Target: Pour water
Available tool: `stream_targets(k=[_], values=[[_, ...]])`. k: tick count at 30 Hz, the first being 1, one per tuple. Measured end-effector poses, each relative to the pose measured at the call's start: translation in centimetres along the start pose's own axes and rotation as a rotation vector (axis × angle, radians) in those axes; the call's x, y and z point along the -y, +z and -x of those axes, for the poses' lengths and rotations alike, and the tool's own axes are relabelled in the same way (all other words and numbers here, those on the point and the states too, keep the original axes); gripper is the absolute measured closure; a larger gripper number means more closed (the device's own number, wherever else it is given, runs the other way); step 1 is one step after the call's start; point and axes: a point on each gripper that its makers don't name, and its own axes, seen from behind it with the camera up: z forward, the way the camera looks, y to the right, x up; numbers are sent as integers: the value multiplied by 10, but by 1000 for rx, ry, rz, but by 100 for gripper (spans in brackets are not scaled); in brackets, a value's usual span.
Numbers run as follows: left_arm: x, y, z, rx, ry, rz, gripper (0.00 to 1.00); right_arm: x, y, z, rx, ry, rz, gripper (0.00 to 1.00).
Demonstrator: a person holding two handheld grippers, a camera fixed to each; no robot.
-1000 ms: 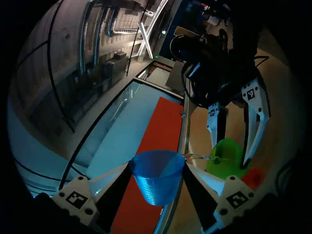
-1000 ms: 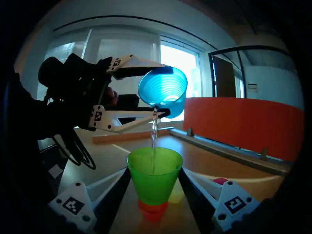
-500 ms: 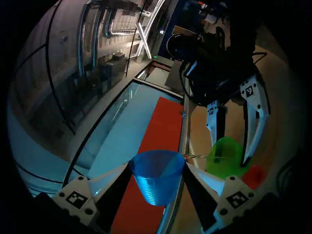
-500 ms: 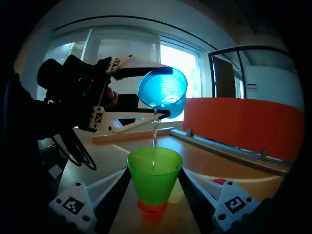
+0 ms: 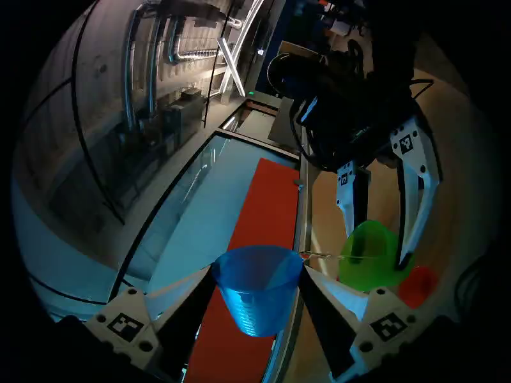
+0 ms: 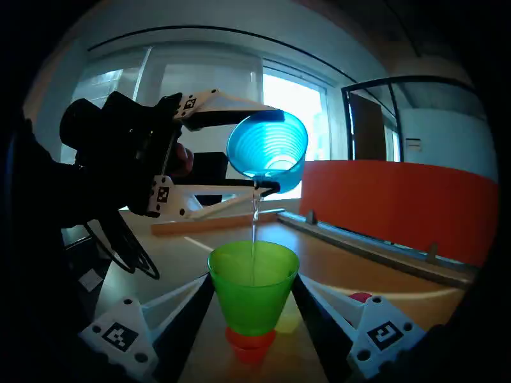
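Observation:
My left gripper [image 5: 259, 290] is shut on a blue cup [image 5: 257, 288], tipped on its side. A thin stream of water [image 6: 254, 220] falls from the blue cup [image 6: 268, 153] into a green cup [image 6: 253, 292] just below. My right gripper [image 6: 253, 300] is shut on that green cup and holds it upright. In the left gripper view the green cup [image 5: 370, 255] sits between the right gripper's white fingers [image 5: 418, 191]. In the right gripper view the left gripper [image 6: 259, 150] hangs above, held by a hand.
A red cup [image 6: 250, 341] stands on the wooden table [image 6: 358, 268] under the green cup, with a small yellow thing and a pink thing beside it. An orange partition [image 6: 409, 204] runs along the table's far side. Windows lie behind.
The stream has thinned a little. The blue cup has tipped slightly further, and both grippers have held nearly still.

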Motion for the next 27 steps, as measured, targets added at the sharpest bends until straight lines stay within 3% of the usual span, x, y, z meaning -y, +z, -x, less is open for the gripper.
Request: stream_targets(k=[27], values=[[2, 1, -3, -7, 45, -4, 12, -1, -2, 1, 0, 0, 1, 12]])
